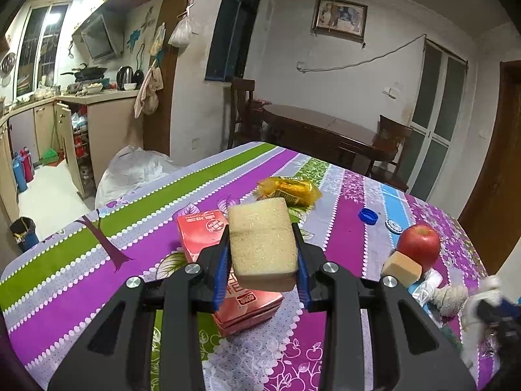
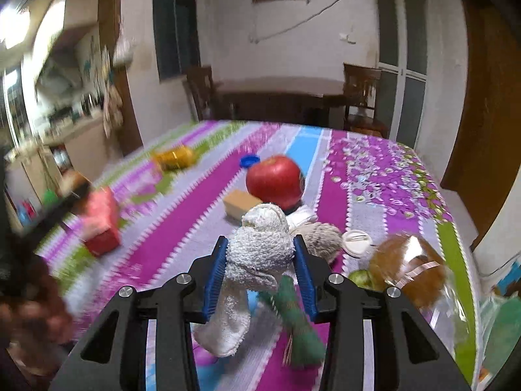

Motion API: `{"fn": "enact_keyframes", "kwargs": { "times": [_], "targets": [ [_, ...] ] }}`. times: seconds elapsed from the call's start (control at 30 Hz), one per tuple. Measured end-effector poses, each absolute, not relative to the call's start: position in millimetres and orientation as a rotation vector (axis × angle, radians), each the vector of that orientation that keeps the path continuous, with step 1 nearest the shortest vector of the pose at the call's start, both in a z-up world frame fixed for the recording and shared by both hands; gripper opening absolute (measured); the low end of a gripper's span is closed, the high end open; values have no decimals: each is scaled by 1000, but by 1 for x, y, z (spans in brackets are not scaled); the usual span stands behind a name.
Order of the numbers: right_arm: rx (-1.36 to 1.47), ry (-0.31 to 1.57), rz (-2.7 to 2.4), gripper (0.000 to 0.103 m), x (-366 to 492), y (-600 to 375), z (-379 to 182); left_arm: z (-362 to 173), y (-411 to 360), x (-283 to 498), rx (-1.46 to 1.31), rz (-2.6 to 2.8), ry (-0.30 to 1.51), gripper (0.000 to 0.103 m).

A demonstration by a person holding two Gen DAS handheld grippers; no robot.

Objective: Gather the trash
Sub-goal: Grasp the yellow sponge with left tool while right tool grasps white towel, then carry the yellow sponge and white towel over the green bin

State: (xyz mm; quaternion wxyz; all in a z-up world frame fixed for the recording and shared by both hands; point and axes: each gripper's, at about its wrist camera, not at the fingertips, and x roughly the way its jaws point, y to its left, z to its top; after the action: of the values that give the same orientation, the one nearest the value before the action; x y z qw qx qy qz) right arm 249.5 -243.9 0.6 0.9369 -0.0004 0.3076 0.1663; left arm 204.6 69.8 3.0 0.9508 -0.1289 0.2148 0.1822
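My left gripper [image 1: 262, 228] is shut on a pale yellow sponge [image 1: 262, 241], held above a red carton [image 1: 202, 231] lying on the striped tablecloth [image 1: 65, 260]. My right gripper [image 2: 260, 241] is shut on a white terry cloth [image 2: 260, 251] that hangs down between its blue pads, lifted off the table. Below it lies a green strip [image 2: 299, 319]. A yellow wrapper [image 1: 289, 190] and a blue bottle cap [image 1: 368, 215] lie further back. The right wrist view is motion-blurred.
A red apple [image 2: 275, 179], a tan block [image 2: 239, 205], a grey rolled cloth [image 2: 320, 238], a white lid [image 2: 356, 242] and a wrapped brown bun [image 2: 407, 267] crowd the right side. A small dark bin [image 1: 22, 233] stands on the floor at the left.
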Motion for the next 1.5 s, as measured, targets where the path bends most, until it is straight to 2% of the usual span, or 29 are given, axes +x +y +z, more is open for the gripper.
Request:
{"fn": "enact_keyframes", "kwargs": {
  "times": [0.2,0.57,1.5],
  "targets": [
    [115,536,309,42,179,-287,29,6,56,201,-208,343,413,32],
    [49,522,153,42,107,-310,14,4,8,184,-99,193,487,32],
    [81,504,82,42,62,-341,4,5,-90,130,119,29,477,32]
  ]
}}
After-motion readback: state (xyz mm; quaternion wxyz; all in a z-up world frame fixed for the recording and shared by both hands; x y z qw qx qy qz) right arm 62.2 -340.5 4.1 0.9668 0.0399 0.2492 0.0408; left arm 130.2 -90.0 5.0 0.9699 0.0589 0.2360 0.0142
